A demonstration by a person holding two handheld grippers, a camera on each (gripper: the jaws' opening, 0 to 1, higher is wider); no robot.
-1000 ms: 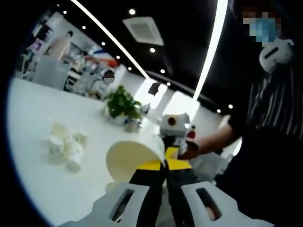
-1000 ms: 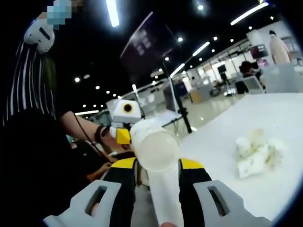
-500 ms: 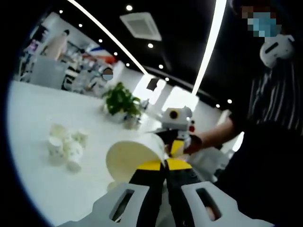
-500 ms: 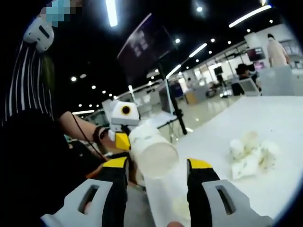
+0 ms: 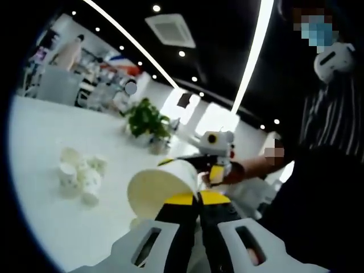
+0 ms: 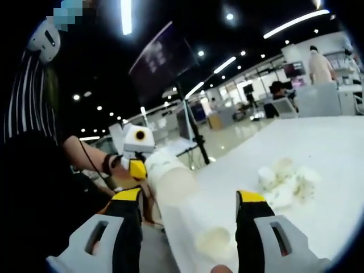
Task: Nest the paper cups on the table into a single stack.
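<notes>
On the white bench [image 5: 34, 148], far left, loose paper cups [image 5: 79, 176] lie heaped. The left tongs [image 5: 196, 196] pinch the thin rim of a light, crushable cup stack [image 5: 159, 185]. The right tongs [image 6: 190, 199] stand apart, empty.

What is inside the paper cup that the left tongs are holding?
The held cup opens toward the camera in the left gripper view, and its pale inside looks empty. The left tongs clamp its rim, covering a part of the wall there.
</notes>
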